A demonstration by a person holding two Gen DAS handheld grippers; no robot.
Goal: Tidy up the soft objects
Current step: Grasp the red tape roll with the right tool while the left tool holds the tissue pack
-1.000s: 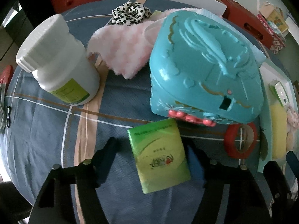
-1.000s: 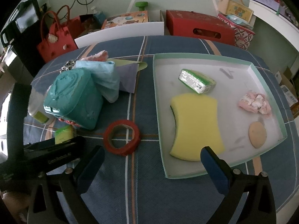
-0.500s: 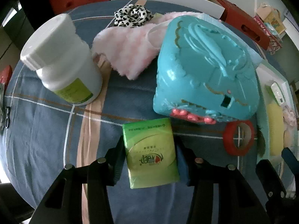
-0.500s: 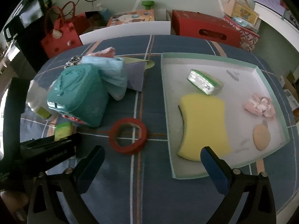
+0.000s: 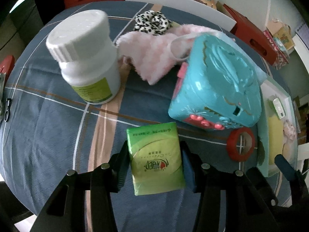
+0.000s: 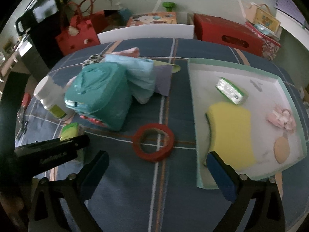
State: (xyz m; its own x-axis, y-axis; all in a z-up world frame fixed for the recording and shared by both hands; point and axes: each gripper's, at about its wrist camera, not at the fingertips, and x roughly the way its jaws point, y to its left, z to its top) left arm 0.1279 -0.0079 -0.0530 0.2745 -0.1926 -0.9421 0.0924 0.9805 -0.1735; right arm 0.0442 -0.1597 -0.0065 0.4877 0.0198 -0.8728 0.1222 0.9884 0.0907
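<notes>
My left gripper (image 5: 154, 162) is shut on a green tissue pack (image 5: 155, 158), holding it just above the blue plaid tablecloth; the pack also shows in the right wrist view (image 6: 70, 133). A pink fluffy cloth (image 5: 152, 52) and a black-and-white scrunchie (image 5: 152, 22) lie at the far side. My right gripper (image 6: 157, 172) is open and empty, near the front left corner of the pale green tray (image 6: 199, 174). The tray holds a yellow sponge (image 6: 230, 133), another tissue pack (image 6: 230, 90), a pink cloth bundle (image 6: 282, 118) and a tan round pad (image 6: 282, 149).
A white bottle (image 5: 87, 58) stands at the left. A teal plastic toy box (image 5: 218, 81) sits in the middle, with a light blue cloth (image 6: 141, 77) behind it. A red tape ring (image 6: 153, 142) lies between box and tray. Red boxes and bags stand beyond the table.
My left gripper closed on the green tissue pack and lifted it slightly, turning it. The right gripper drifted a little to the left and stayed open.
</notes>
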